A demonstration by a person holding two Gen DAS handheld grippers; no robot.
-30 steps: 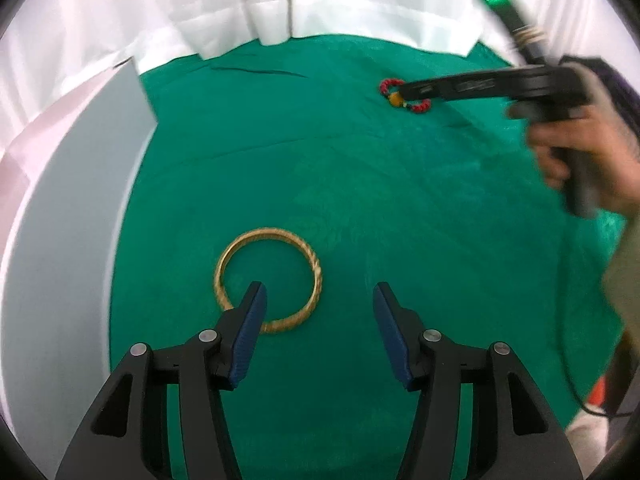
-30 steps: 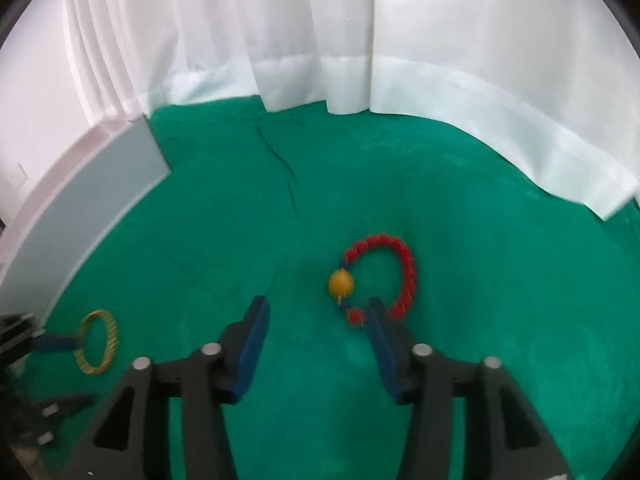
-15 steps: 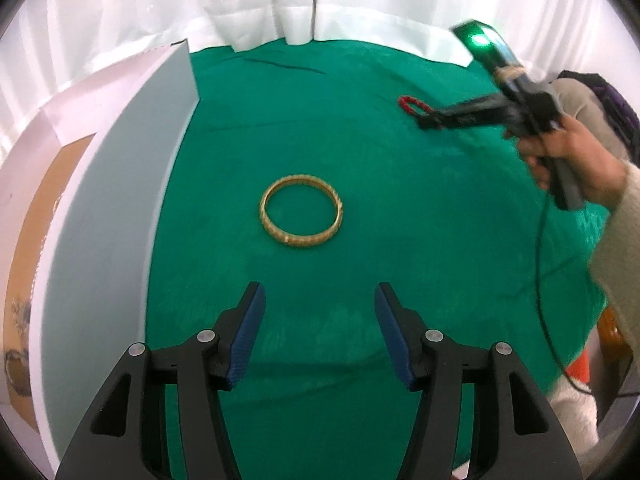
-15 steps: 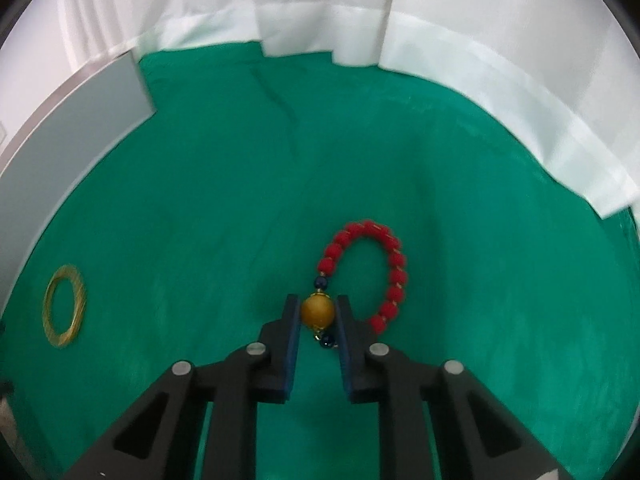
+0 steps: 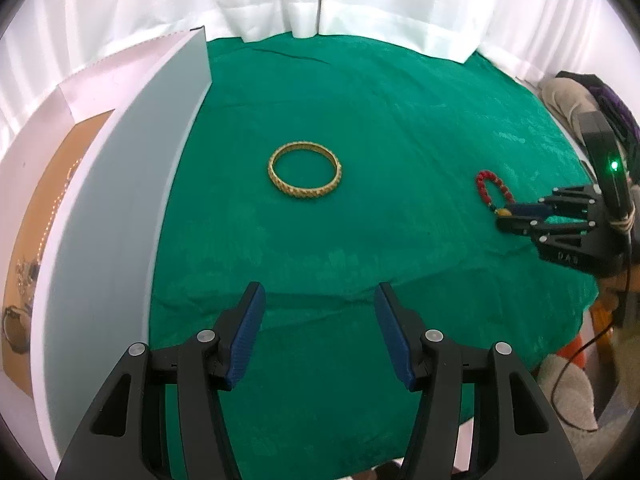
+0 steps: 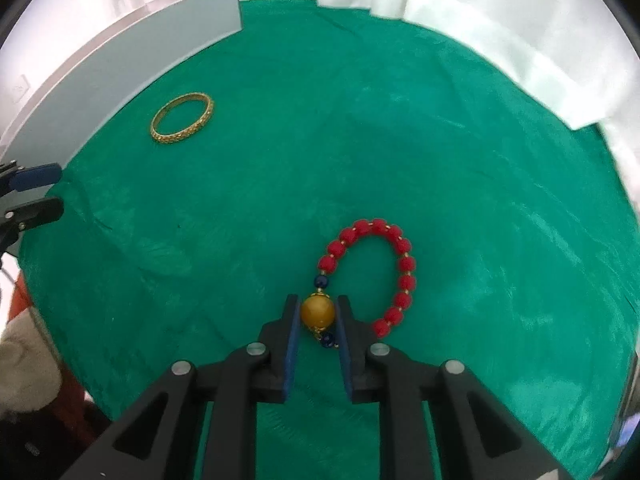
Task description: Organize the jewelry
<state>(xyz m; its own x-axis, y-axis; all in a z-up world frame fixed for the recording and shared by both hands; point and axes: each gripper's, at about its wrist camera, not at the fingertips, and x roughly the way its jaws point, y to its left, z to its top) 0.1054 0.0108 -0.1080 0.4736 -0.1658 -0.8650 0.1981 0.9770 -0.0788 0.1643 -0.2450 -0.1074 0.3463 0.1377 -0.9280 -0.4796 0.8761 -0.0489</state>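
The right gripper (image 6: 318, 316), wide apart a second ago, now clamps the amber bead of the red beaded bracelet (image 6: 372, 276) at lower centre, its jaws having just eased slightly, so that piece seems ready to lift. The left gripper (image 5: 318, 336) stands apart and empty, backed off the gold patterned bangle (image 5: 305, 175) mid-frame. Green cloth worktop (image 5: 400, 120) lies open between them; the white box wall (image 5: 132, 208) bounds the left.

Bangle (image 5: 304, 175) lies on the cloth (image 5: 360, 120) between box (image 5: 120, 184) and beaded bracelet (image 5: 493, 191).
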